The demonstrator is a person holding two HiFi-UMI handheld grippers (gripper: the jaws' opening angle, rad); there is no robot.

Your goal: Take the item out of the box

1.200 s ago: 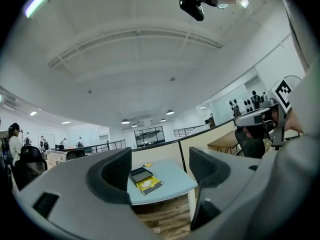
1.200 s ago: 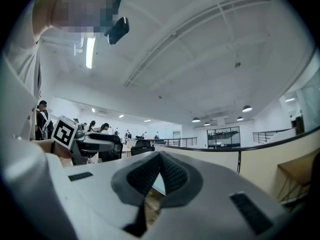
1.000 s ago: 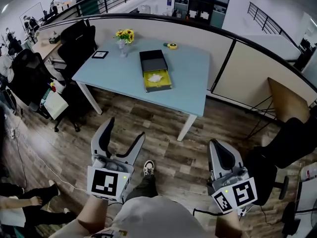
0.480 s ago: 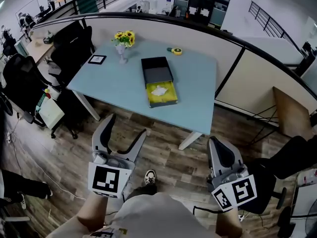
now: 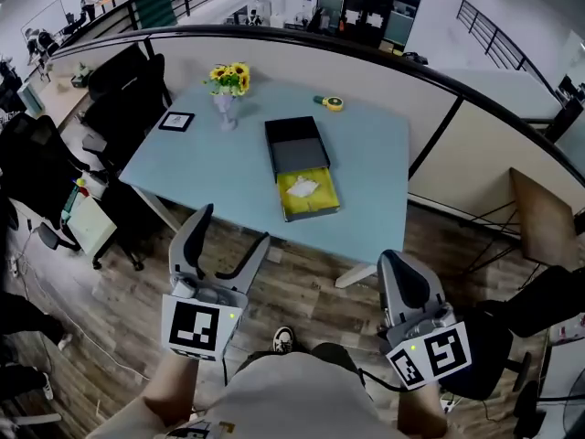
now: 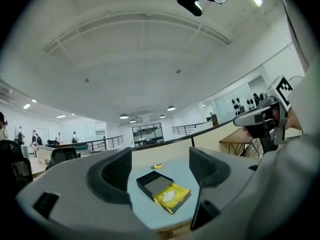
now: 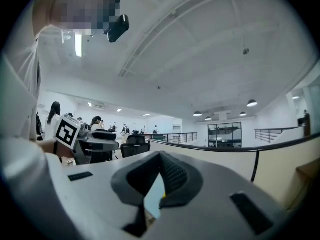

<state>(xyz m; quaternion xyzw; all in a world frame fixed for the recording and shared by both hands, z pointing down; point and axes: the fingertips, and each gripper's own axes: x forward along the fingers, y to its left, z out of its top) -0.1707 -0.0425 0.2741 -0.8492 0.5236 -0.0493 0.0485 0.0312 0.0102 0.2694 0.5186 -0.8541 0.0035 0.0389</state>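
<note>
Box (image 5: 307, 196) sits open on the counter (image 5: 370, 158), well ahead. Left claw (image 5: 233, 229) gapes empty, probably prepped to grab; right claw (image 5: 403, 283) pinched closed, empty.

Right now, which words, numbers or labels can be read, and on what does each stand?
None can be read in any view.
On the left gripper and right gripper: square black-and-white markers, no letters.
On the yellow box and tape measure: any print too small.

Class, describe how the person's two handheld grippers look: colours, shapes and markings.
The left gripper and right gripper are both light grey, with curved jaws lined by dark ribbed pads. Each carries a white cube bearing black square markers. The person wears a light-coloured top.
</note>
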